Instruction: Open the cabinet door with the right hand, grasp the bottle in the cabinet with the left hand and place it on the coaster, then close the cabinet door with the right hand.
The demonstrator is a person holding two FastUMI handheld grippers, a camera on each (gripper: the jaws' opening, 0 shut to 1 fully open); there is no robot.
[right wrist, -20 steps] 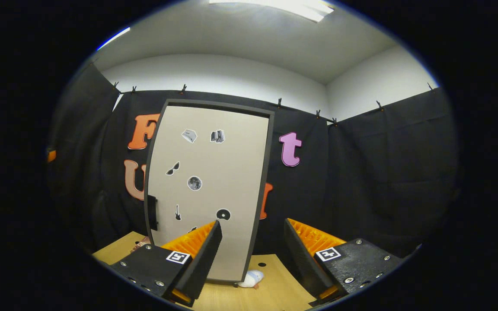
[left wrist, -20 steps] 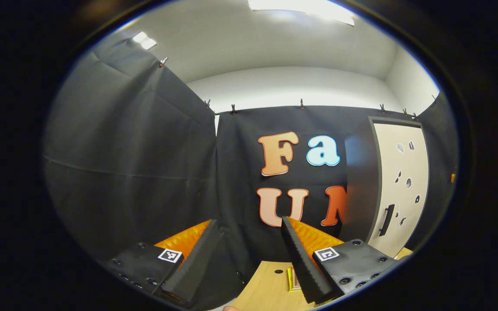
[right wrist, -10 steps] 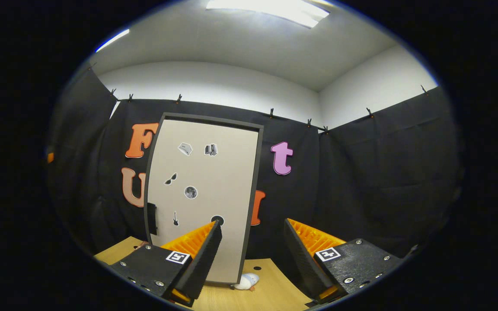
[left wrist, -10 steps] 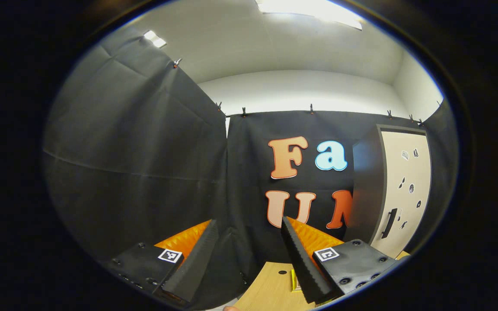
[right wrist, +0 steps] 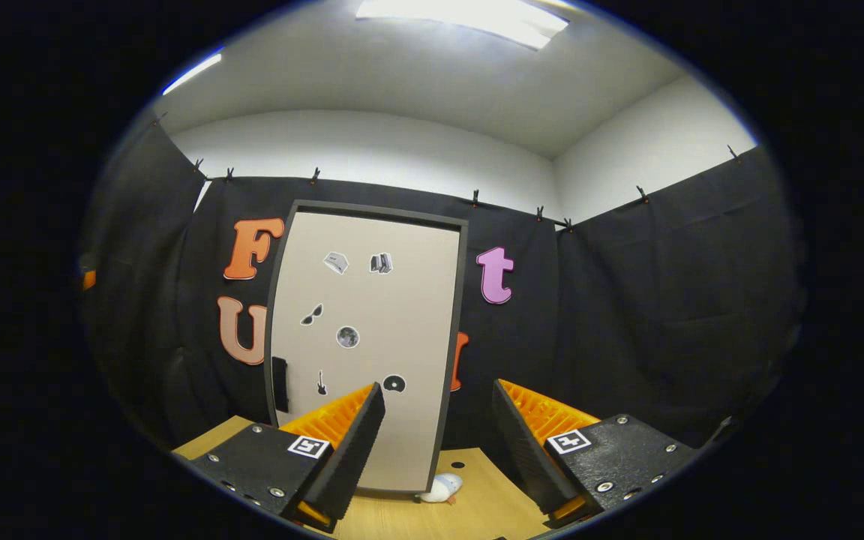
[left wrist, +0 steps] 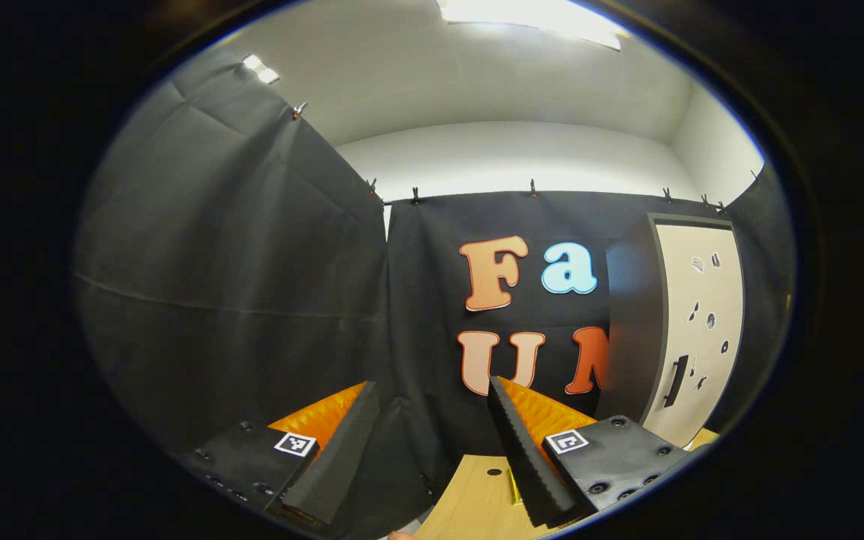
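both the left gripper (left wrist: 432, 442) and the right gripper (right wrist: 436, 442) hang spread apart with nothing between the fingers. past the right one stands the cabinet (right wrist: 368, 345), door closed, on the table (right wrist: 477, 510). the bottle is hidden from sight.

We cannot see inside the cabinet (right wrist: 368, 345): its door (right wrist: 379, 300) stands shut. The door stickers (right wrist: 347, 337) are too small to make out. A small whitish object (right wrist: 439, 489) at the cabinet's foot is partly hidden behind its corner; we cannot identify it. In the left gripper view, a yellow item (left wrist: 512, 486) on the table (left wrist: 469, 502) is mostly covered by a finger (left wrist: 526, 457). The table is cut off below.
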